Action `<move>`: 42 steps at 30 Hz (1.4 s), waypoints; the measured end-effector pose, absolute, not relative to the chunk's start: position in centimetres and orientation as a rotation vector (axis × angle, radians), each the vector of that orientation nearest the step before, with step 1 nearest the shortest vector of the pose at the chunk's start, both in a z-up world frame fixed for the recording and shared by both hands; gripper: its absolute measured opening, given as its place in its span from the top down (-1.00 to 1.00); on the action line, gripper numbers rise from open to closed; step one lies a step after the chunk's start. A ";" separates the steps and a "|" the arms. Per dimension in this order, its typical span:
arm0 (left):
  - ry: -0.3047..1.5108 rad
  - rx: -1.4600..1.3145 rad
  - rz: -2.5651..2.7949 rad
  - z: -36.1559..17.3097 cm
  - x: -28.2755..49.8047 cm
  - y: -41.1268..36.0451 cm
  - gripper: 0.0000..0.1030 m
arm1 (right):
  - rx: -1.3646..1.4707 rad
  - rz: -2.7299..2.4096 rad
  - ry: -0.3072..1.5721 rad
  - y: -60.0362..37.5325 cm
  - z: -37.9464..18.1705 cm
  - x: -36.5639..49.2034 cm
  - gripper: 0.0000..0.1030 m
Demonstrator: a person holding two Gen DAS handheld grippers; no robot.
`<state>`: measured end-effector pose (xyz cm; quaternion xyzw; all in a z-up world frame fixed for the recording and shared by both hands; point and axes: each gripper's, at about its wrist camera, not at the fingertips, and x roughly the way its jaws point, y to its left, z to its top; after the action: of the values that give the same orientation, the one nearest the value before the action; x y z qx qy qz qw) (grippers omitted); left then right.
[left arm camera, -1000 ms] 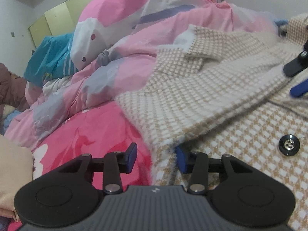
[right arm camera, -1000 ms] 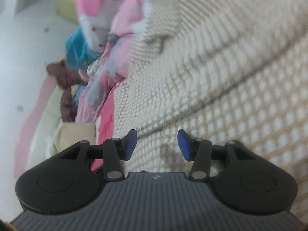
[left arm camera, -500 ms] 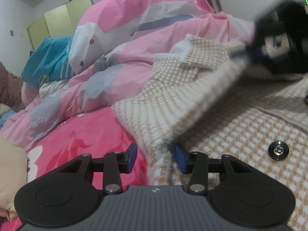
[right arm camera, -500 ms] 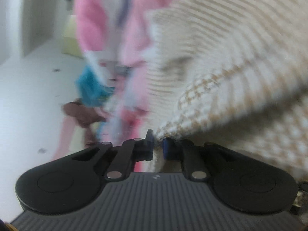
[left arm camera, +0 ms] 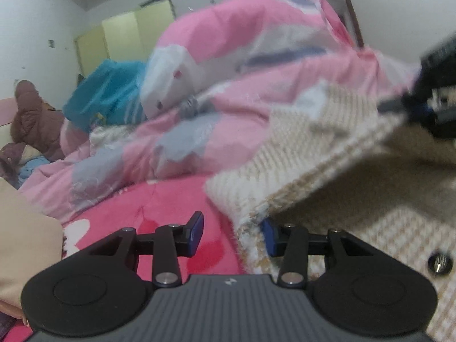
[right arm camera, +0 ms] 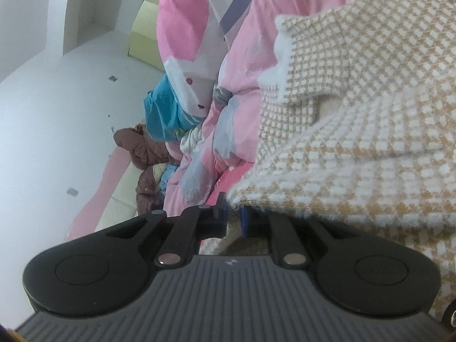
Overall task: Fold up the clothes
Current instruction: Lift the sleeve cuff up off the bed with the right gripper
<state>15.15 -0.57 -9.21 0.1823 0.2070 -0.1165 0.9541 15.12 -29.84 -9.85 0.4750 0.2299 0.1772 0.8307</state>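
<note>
On the bed: checked jacket [left arm camera: 322,154] is lying across the pink sheet [left arm camera: 171,205], beside the pink quilt [left arm camera: 250,65]
Left gripper [left arm camera: 232,232]: is sitting spread at the jacket's lower edge
Right gripper [right arm camera: 233,216]: is pinching a jacket fold
Left view only: is showing a metal button [left arm camera: 440,263] and the raised, blurred right gripper
Right view only: is showing the collar [right arm camera: 310,65] sharply

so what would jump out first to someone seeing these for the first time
The tan-and-white checked jacket fills the right side of both views, one edge pinched in the right gripper and lifted off the bed. Behind it a pink quilt is heaped up high. The left gripper sits open at the jacket's near corner, over the bright pink sheet.
</note>
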 end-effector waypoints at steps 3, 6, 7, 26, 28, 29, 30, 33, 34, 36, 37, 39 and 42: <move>0.477 0.411 -0.247 -10.3 15.3 -0.9 0.13 | 0.988 0.380 0.503 -29.4 -9.9 15.3 0.86; 0.467 0.440 -0.227 -10.8 14.9 -0.7 0.13 | 0.936 0.379 0.525 -29.1 -9.8 15.1 0.86; 0.469 0.436 -0.222 -10.8 14.9 -0.5 0.13 | 0.922 0.378 0.535 -29.0 -9.9 15.1 0.86; 0.631 -0.066 -0.278 -10.9 17.4 6.0 0.15 | 1.073 0.145 0.535 -36.2 -13.8 10.8 0.55; 0.648 -0.096 -0.285 -11.1 17.6 6.3 0.15 | 1.117 0.116 0.519 -37.4 -14.6 10.1 0.55; 0.656 -0.111 -0.288 -11.3 17.7 6.5 0.15 | 1.147 0.105 0.515 -37.9 -15.0 9.8 0.55; 0.665 -0.126 -0.292 -11.4 17.8 6.7 0.15 | 1.172 0.097 0.513 -38.3 -15.4 9.6 0.55; 0.675 -0.159 -0.300 -11.5 17.9 7.1 0.15 | 1.217 0.079 0.498 -39.0 -16.1 9.2 0.56; 0.676 -0.162 -0.301 -11.6 17.9 7.1 0.15 | 1.234 0.073 0.492 -39.2 -16.4 9.1 0.60; 0.675 -0.160 -0.303 -11.6 17.9 7.0 0.14 | 1.272 0.061 0.481 -39.6 -16.8 8.9 0.65; 0.674 -0.160 -0.304 -11.6 17.8 7.0 0.14 | 1.286 0.052 0.479 -39.6 -16.9 8.9 0.67; 0.674 -0.160 -0.311 -11.5 17.8 7.0 0.13 | 1.285 0.027 0.482 -39.5 -16.7 9.0 0.74; 0.680 -0.178 -0.330 -11.5 17.6 7.5 0.09 | 1.132 0.049 0.471 -37.8 -12.4 10.4 0.78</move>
<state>17.64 7.54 -11.46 -0.0868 0.3315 -0.1611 0.9255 10.37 -37.83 -12.35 0.5313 0.2208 0.0228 0.8176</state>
